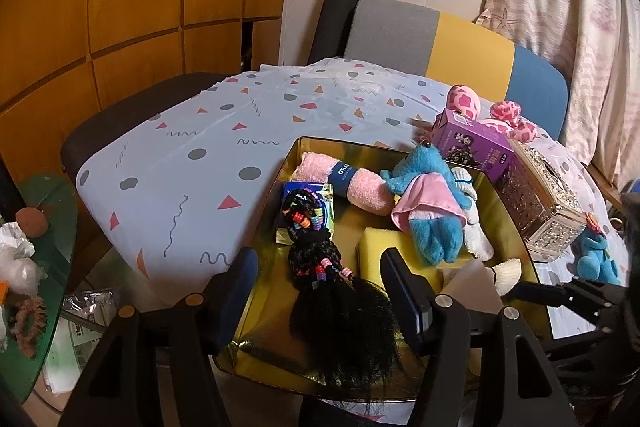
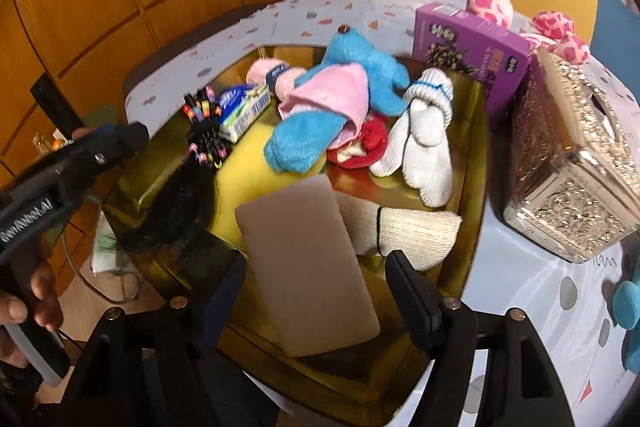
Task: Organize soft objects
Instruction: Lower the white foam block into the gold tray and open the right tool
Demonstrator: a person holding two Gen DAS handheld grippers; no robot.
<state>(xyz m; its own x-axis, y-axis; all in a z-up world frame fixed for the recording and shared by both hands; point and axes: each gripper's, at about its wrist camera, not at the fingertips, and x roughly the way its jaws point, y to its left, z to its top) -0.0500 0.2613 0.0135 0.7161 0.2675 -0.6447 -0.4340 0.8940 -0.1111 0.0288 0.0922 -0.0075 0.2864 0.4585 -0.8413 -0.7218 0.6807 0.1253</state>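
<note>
A gold tray sits on the tabletop, which is covered by a pale cloth with dots, triangles and squiggles; most of the soft things lie inside the tray. The left gripper hangs over the tray's near edge with its jaws apart, a black hairpiece with coloured beads lying between them; the pads do not press on it. The right gripper is also spread wide above the tray, with a flat grey pad lying loose between its fingers, touched by neither.

Crowding the tray: a blue plush toy in a pink dress sprawls across the middle, over a rolled pink towel and a yellow sponge; white gloves lie at its right, a red soft piece tucked under it, a rolled cream cloth just beside the grey pad; a small tissue packet lies at the tray's far left.

Just outside the tray's right rim stand a purple box and an ornate silver tissue box, close together; behind them lies a pink spotted plush; a second blue plush lies on the cloth at the far right. A chair in grey, yellow and blue stands behind the tabletop.
</note>
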